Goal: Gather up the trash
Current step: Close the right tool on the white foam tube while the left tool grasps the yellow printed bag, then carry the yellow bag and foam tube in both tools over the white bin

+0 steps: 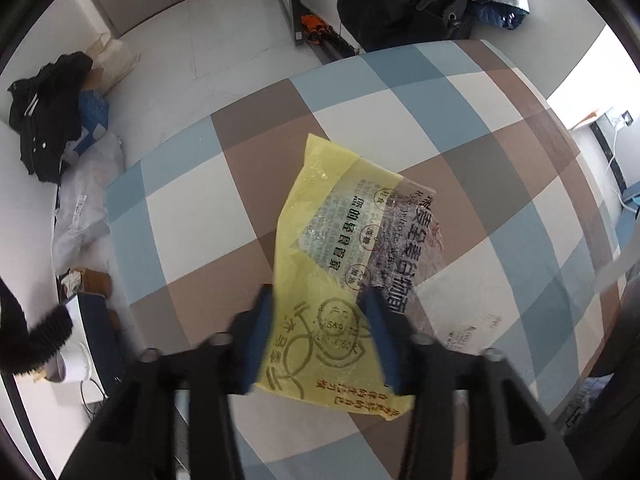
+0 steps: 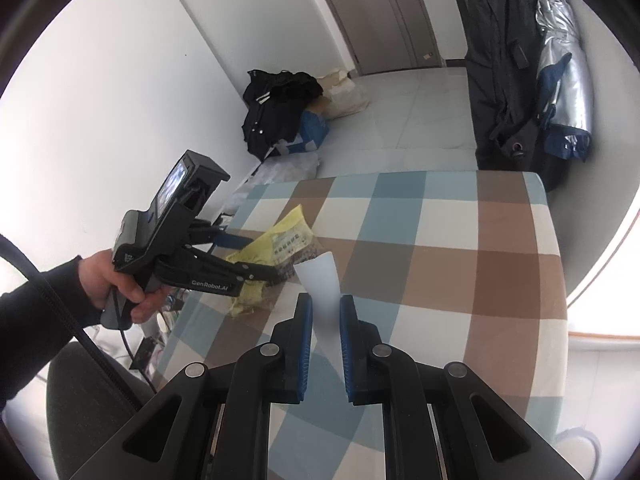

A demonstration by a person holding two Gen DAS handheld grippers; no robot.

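**Observer:** Where was the trash when you looked?

**Operator:** The crinkled yellow and clear plastic food wrapper lay flat on the blue, brown and white checked tablecloth, near the table's left side as I saw it from the right wrist camera. I judged it very light, limp and a bit slippery, the sort of film that folds and slides rather than lifts as a sheet. I'd have taken it at the near yellow end, pinching a fold of the film rather than trying to scoop under it.

**Observer:** And the left tongs?

**Operator:** The left gripper pointed steeply down with that near end of the wrapper between its blue pads. The jaws stood partly closed. From above there was still wrapper showing between the pads, so I couldn't tell whether they had truly clenched it or only bracketed it. In the right view the person's hand held that tool low against the wrapper.

**Observer:** The right tongs?

**Operator:** The right gripper was clenched on a thin, translucent white scrap of plastic, which stood up from between the pads, raised above the cloth.
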